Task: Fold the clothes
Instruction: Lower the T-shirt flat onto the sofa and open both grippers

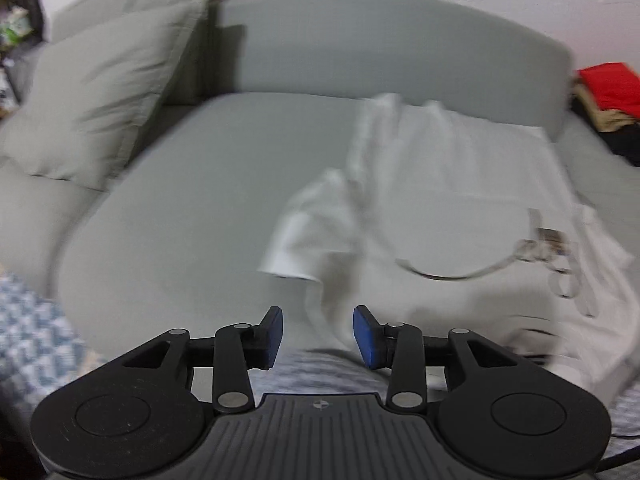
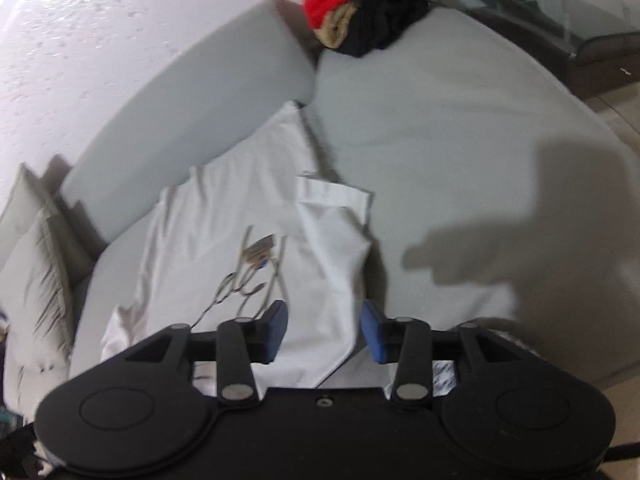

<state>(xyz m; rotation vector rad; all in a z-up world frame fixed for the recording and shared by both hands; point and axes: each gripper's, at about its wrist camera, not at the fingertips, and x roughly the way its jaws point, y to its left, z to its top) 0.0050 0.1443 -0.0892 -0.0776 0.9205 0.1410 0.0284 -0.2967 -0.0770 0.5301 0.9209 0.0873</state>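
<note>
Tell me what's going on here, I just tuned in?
A person with two handheld tools is folding a white T-shirt spread on a grey sofa. The left tool and the right tool are both open and hold nothing, poised over the shirt's near edge. One sleeve already lies folded in over the body. A pile of red, tan and black clothes sits at the sofa's far end.

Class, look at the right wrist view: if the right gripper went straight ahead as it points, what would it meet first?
Most likely the white shirt on the sofa: its folded sleeve lies directly beyond the open right gripper. Depth is uncertain.
</note>
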